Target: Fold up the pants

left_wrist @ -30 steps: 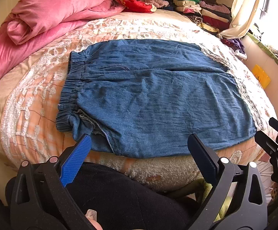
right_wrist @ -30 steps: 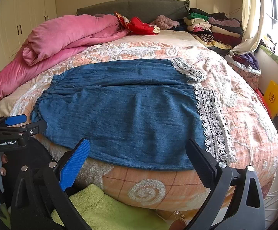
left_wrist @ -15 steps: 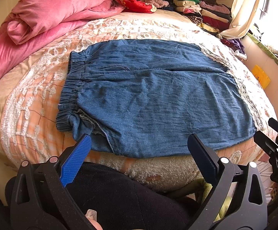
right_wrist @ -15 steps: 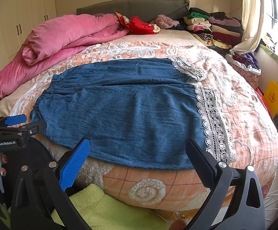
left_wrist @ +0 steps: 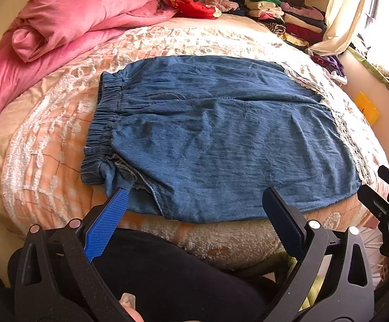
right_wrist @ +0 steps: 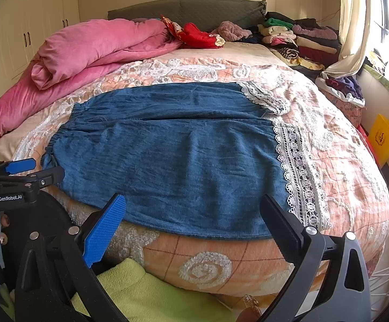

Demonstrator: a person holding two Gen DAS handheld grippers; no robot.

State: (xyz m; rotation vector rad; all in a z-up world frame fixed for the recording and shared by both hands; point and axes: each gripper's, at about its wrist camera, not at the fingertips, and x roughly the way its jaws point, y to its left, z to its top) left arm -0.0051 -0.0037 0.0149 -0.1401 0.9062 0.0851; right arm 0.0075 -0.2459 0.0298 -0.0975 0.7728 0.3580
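Note:
Blue denim pants point(left_wrist: 221, 136) lie flat across the bed, elastic waistband point(left_wrist: 100, 123) to the left and white lace-trimmed leg ends point(right_wrist: 296, 171) to the right. They also show in the right wrist view point(right_wrist: 167, 155). My left gripper point(left_wrist: 194, 212) is open and empty, held just off the bed's near edge below the waist end. My right gripper point(right_wrist: 193, 217) is open and empty, off the near edge below the leg end. Each gripper shows at the side of the other's view.
The bed point(right_wrist: 342, 166) has a peach lace-patterned quilt. A rolled pink duvet point(left_wrist: 73, 18) lies at the back left. Stacks of folded clothes point(right_wrist: 296, 40) and a red garment point(right_wrist: 197, 36) sit at the headboard. A yellow bag point(right_wrist: 384, 138) stands at the right.

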